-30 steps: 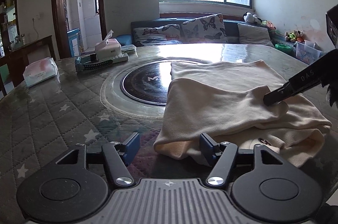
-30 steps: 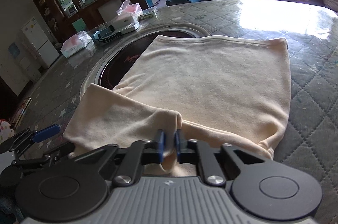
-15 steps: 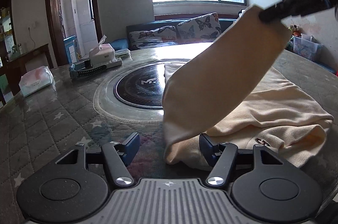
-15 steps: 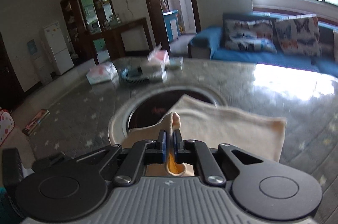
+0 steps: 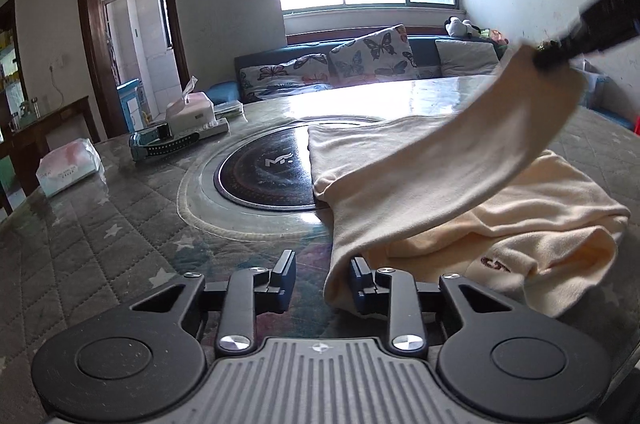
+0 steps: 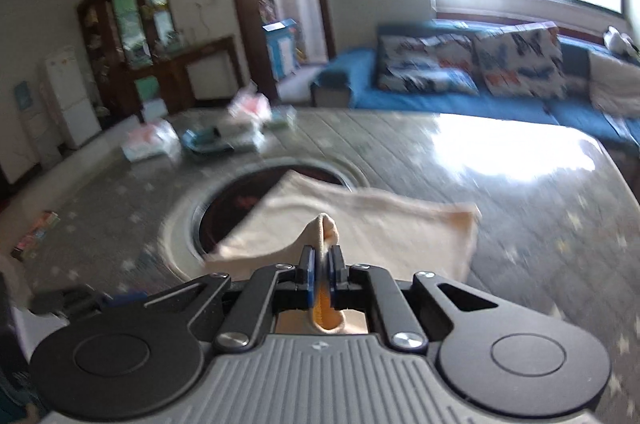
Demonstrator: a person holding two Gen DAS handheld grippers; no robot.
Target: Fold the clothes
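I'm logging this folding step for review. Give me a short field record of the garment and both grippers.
garment: cream garment on the table, one part lifted
right gripper: shut on a pinch of the lifted part
left gripper: jaws just been closing, cloth edge at one finger, not clamped
nearby: tissue box

Garment [image 5: 460, 184]: cream, plain, with a small dark red mark near one edge.
Table cover [image 5: 100, 244]: grey-green, quilted in diamonds, scattered pale stars.
Round plate [image 5: 264, 176] set in the table: black, white logo, pale ring around it.
Sofa [image 6: 440, 96]: blue.
Cushions [image 5: 372, 50]: white with dark and reddish butterflies; one plain grey.
Tissue pack [image 5: 68, 164]: white and pink.
Door frame [image 5: 86, 36]: dark brown.
Walls: off-white.
Gripper pads [image 5: 286, 276]: blue on black fingers.
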